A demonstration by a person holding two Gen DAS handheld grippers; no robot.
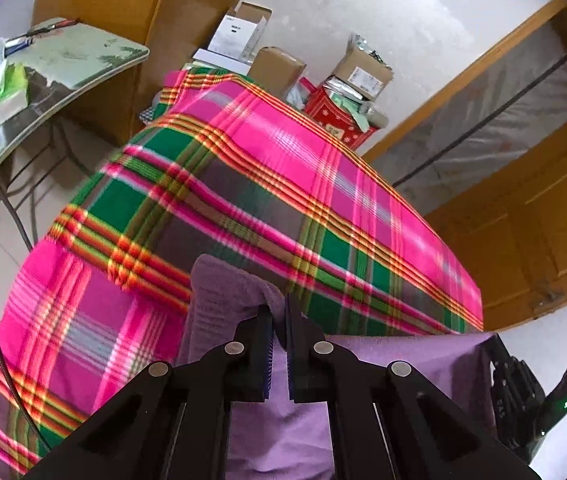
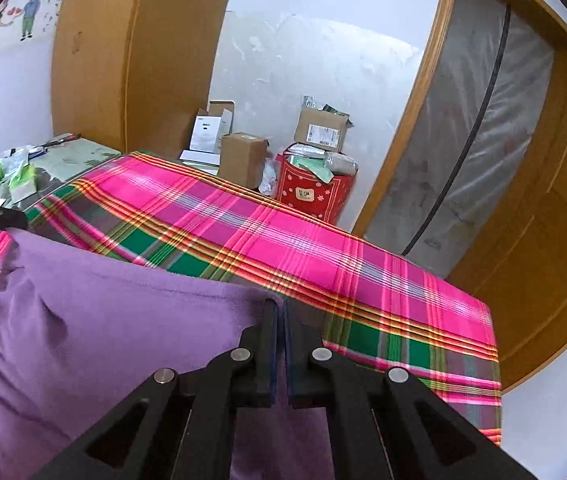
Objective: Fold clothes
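Nearest, the left gripper (image 1: pixel 279 312) pinches a bunched corner of the purple garment (image 2: pixel 123 312), and the right gripper (image 2: pixel 279 308) is pressed together on its top edge. The cloth is stretched between them, probably to square it for folding, its long axis running side to side above the plaid-covered table (image 2: pixel 363 264); cardboard boxes (image 2: pixel 321 130) stand beyond.

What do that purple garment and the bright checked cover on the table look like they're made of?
Purple garment: soft matte knit, probably cotton or fleece; it drapes in gentle folds and shows ribbing at one edge. Checked cover: thin woven cloth with a slight sheen, possibly synthetic; stripes run crisp and it lies flat.
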